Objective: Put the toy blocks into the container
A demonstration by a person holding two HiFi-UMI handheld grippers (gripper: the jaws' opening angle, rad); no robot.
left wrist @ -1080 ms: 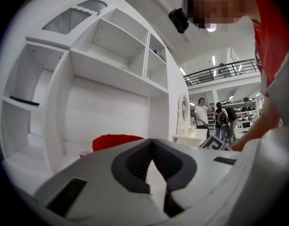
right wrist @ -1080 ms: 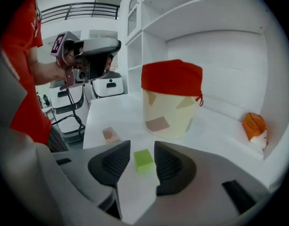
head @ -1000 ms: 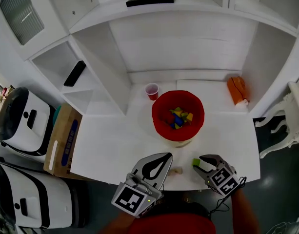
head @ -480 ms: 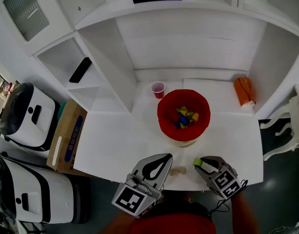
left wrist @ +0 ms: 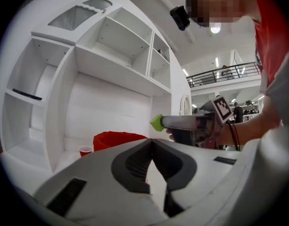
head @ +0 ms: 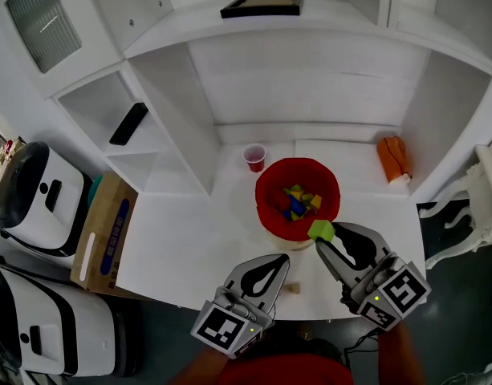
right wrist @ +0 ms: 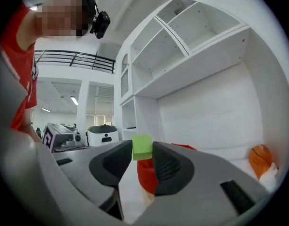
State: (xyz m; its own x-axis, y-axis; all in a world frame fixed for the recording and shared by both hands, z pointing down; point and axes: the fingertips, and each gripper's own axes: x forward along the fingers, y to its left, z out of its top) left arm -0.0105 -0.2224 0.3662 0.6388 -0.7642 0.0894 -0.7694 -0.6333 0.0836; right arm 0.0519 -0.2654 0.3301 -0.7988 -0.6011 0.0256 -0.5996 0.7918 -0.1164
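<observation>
My right gripper [head: 324, 237] is shut on a light green block [head: 321, 230], held at its fingertips in the air just at the near rim of the red container [head: 271, 208]. The right gripper view shows the green block [right wrist: 142, 147] pinched between the jaws with the red container [right wrist: 146, 175] behind it. Several coloured blocks [head: 297, 200] lie inside the container. A small tan block [head: 293, 287] rests on the white table near its front edge, right beside my left gripper [head: 271, 273], which is shut and holds nothing. The left gripper view shows the container [left wrist: 117, 139] and the green block [left wrist: 157, 122].
A small red cup [head: 253, 157] stands behind the container on the left. An orange thing [head: 392, 158] lies at the back right of the white table [head: 189, 247]. White shelves rise behind and to the left. White machines and a cardboard box [head: 100, 231] stand on the floor at left.
My right gripper lifted the green block off the table's front edge and carried it up and forward to the container's near rim. The left gripper stayed low by the tan block.
</observation>
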